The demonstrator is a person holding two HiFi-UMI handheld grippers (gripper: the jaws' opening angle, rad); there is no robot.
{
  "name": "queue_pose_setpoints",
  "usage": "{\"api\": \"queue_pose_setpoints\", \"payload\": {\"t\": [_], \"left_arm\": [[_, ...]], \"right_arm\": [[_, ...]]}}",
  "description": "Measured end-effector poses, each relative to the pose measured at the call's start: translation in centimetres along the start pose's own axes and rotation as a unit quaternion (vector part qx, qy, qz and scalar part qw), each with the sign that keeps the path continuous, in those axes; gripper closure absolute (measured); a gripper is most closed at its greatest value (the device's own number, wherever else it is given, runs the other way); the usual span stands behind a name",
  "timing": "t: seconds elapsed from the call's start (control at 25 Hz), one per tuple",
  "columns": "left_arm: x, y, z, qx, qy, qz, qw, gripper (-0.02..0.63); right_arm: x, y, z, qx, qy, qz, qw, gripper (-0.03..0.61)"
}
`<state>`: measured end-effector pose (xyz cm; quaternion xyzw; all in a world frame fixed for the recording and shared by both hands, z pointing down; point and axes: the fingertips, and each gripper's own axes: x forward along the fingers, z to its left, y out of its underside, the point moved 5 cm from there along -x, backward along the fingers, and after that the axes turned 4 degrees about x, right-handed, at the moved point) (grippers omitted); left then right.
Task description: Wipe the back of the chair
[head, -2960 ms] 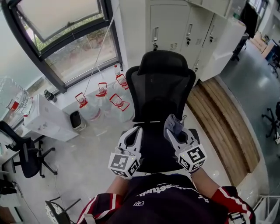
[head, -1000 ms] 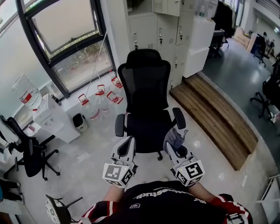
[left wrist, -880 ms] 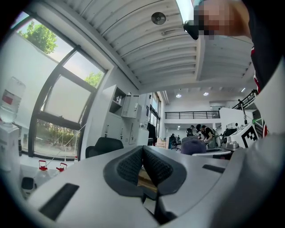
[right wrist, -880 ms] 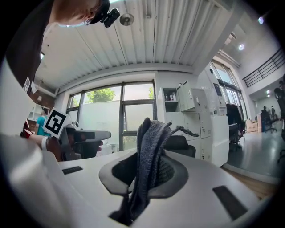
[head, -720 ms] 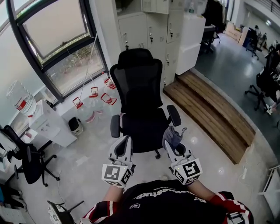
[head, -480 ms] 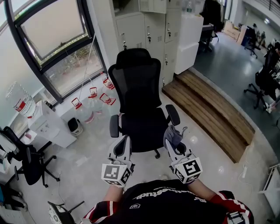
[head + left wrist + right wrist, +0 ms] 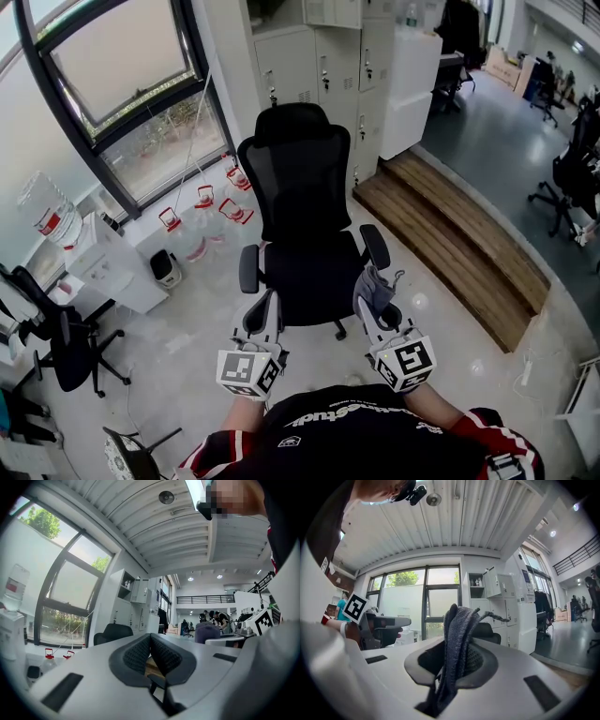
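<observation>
While the chair (image 7: 302,183) stands ahead of me, my right gripper (image 7: 375,314) pinches the grey cloth (image 7: 376,288); my left gripper (image 7: 262,314) has its jaws together, empty.

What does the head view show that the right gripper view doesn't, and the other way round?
Head view only: the chair's seat, the water jugs on the floor. Right gripper view only: the ribbed ceiling. Both: the gray cloth clamped in the right tool, the chair's back, the lockers, the window.
</observation>
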<state>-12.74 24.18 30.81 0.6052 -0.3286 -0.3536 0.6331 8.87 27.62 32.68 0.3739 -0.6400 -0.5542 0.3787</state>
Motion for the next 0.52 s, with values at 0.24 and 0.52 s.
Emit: {"api": "queue_pose_setpoints", "payload": {"t": [0.24,0.52], "left_arm": [[0.0,0.06,-0.07,-0.003,0.0,0.001,1.0,0.589],[0.04,0.38,-0.41,-0.006,0.003,0.003,1.0,0.59]], "right_arm": [[0.02,-0.09,-0.06,-0.002,-0.005,0.002,1.0,0.522],[-0.1,-0.06,-0.03,-0.013,-0.009,0.007,1.0,0.522]]}}
